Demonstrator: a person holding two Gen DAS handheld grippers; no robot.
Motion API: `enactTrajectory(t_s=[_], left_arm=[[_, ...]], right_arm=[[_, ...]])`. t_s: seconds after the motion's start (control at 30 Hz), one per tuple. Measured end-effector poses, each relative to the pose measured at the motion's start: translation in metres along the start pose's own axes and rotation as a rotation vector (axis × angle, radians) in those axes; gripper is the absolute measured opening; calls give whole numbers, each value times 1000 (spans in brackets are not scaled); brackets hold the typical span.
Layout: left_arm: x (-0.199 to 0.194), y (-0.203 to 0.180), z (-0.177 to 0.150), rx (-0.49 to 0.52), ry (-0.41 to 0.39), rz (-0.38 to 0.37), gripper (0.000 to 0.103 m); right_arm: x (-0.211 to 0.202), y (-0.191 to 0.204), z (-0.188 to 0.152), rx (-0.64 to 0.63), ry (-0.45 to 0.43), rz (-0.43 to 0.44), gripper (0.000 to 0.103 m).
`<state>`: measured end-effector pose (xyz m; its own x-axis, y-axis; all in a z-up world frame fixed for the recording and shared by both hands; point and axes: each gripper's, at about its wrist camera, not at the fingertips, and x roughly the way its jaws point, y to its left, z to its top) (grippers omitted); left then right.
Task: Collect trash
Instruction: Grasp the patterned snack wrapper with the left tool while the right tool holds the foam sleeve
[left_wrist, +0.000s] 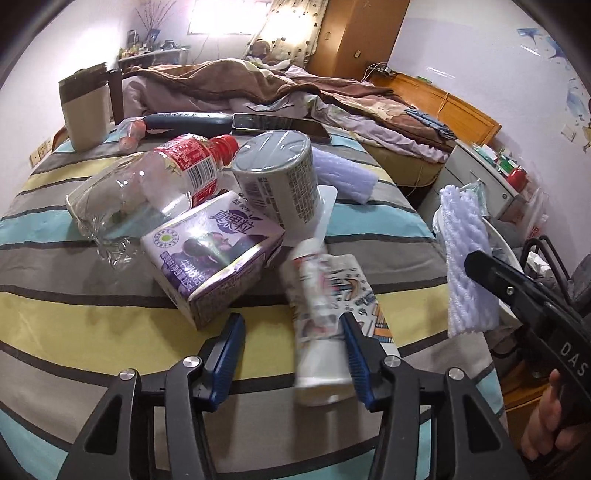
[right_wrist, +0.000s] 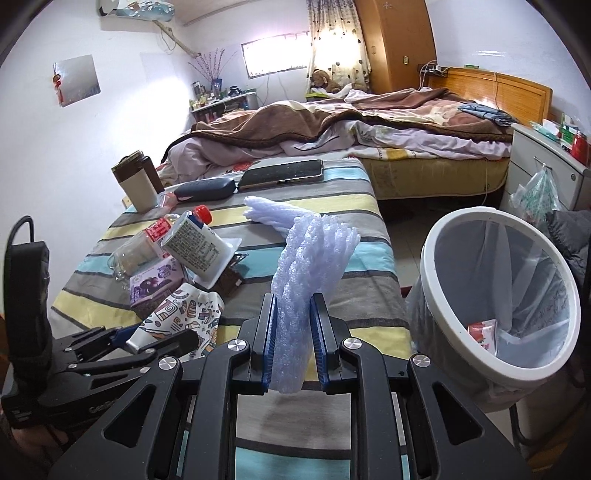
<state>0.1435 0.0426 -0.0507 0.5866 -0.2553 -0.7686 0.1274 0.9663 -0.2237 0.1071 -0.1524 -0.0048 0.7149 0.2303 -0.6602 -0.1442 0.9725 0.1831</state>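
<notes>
My left gripper (left_wrist: 293, 325) is open over the striped table (left_wrist: 74, 302); a white patterned tube pouch (left_wrist: 321, 314) lies blurred between its fingers, against the right one. Beyond lie a purple drink carton (left_wrist: 210, 254), a clear bottle with red cap (left_wrist: 155, 184) and a grey cup (left_wrist: 277, 177) on its side. My right gripper (right_wrist: 293, 328) is shut on a white foam net sleeve (right_wrist: 306, 273), held upright near the table's right edge; the sleeve also shows in the left wrist view (left_wrist: 469, 266). A white lined trash bin (right_wrist: 498, 295) stands to the right with a red-white wrapper (right_wrist: 482, 332) inside.
A second foam sleeve (right_wrist: 273, 212), a phone (right_wrist: 284, 171), a dark glasses case (right_wrist: 205, 188) and a beige box (right_wrist: 135, 184) lie at the table's far end. An unmade bed (right_wrist: 369, 122) and a white nightstand (right_wrist: 546, 162) stand behind.
</notes>
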Motion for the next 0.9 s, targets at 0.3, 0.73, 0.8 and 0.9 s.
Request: enactTrajectory(t_s=[0.3, 0.73, 0.8, 0.9], left_arm=[[-4, -12, 1, 35, -16, -1, 20], [-27, -35, 6, 87, -74, -10, 20], [-31, -39, 9, 95, -85, -11, 20], [-37, -48, 14, 109, -103, -26, 20]], right_arm=[[-3, -7, -3, 17, -4, 9, 21], [-12, -17, -4, 35, -26, -1, 21], [-14, -19, -3, 39, -33, -4, 21], [-18, -23, -2, 45, -40, -7, 21]])
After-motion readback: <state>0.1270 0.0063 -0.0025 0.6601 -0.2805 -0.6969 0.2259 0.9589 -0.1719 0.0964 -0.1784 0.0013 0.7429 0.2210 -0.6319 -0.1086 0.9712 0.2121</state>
